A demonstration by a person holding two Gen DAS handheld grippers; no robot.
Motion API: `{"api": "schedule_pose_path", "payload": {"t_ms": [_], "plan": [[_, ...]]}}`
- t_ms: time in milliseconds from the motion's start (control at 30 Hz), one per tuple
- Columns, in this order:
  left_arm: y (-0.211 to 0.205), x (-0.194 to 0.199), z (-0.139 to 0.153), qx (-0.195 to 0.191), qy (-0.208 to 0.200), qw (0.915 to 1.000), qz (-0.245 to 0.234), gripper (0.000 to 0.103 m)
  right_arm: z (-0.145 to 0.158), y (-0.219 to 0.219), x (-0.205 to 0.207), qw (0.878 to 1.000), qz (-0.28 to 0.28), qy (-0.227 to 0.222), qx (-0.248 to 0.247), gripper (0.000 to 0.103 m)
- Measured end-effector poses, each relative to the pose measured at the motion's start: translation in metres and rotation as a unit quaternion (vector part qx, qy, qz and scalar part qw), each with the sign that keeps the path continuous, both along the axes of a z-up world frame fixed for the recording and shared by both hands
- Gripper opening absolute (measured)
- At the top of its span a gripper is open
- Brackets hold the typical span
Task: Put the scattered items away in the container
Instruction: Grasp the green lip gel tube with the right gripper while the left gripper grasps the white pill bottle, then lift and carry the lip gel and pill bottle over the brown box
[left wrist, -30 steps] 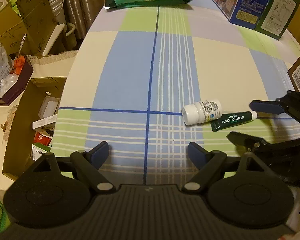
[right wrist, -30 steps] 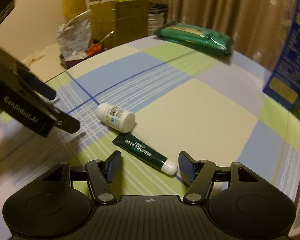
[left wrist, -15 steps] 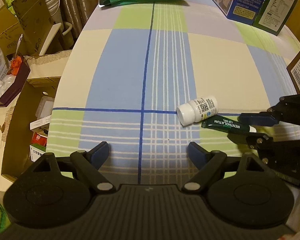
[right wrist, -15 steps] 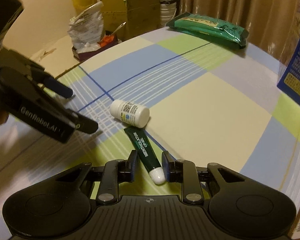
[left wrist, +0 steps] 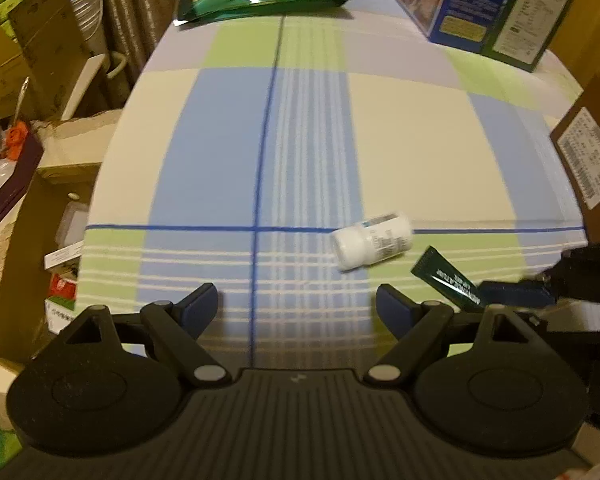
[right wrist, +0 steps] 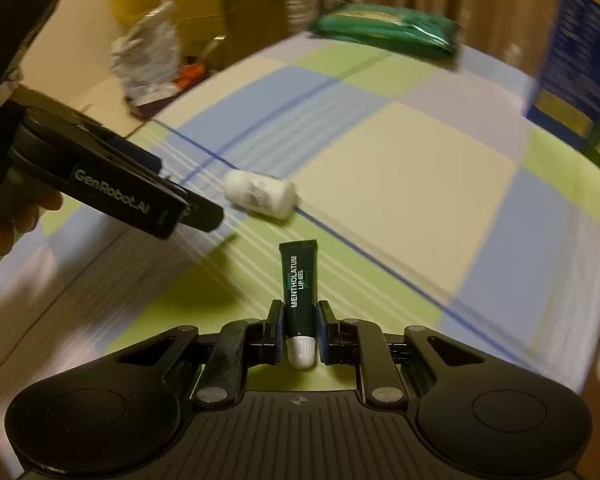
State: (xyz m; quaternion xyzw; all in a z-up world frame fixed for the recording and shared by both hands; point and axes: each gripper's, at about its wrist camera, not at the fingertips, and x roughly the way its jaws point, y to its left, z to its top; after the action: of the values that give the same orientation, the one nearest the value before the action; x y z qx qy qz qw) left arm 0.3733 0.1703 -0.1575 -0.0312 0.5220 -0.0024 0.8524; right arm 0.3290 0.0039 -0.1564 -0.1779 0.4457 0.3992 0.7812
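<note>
Both pads of right gripper clamp lip gel tube; left gripper open.

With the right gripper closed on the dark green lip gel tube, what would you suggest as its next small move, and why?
Probably lift the right gripper straight up a little. It grips the dark green lip gel tube near its white cap, and the small white plastic bottle lies close ahead on the checked tablecloth, so rising should avoid knocking it.
</note>
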Motion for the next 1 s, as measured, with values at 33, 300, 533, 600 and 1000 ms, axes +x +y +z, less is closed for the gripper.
{"api": "schedule_pose_path", "payload": {"t_ms": [33, 300, 533, 600, 1000], "plan": [[-0.003, 0.001, 0.000, -0.002, -0.002, 1.0000, -0.003, 0.083, 0.000, -0.003, -0.001, 1.000, -0.018, -0.002, -0.006, 0.013], [-0.026, 0.018, -0.002, -0.010, -0.014, 0.9997, -0.017, 0.084, 0.000, -0.024, 0.003, 0.988, -0.156, -0.017, -0.014, 0.013], [-0.039, 0.032, -0.009, 0.001, -0.017, 0.9999, 0.003, 0.077, 0.002, -0.024, 0.003, 0.986, -0.166, -0.018, -0.011, 0.013], [-0.040, 0.035, -0.012, 0.004, -0.014, 0.9999, 0.008, 0.070, 0.001, -0.024, 0.003, 0.986, -0.166, -0.018, -0.011, 0.013], [-0.047, 0.022, -0.012, 0.029, -0.034, 0.9982, -0.040, 0.046, -0.001, -0.027, 0.001, 0.987, -0.161, -0.024, -0.008, 0.013]]}}
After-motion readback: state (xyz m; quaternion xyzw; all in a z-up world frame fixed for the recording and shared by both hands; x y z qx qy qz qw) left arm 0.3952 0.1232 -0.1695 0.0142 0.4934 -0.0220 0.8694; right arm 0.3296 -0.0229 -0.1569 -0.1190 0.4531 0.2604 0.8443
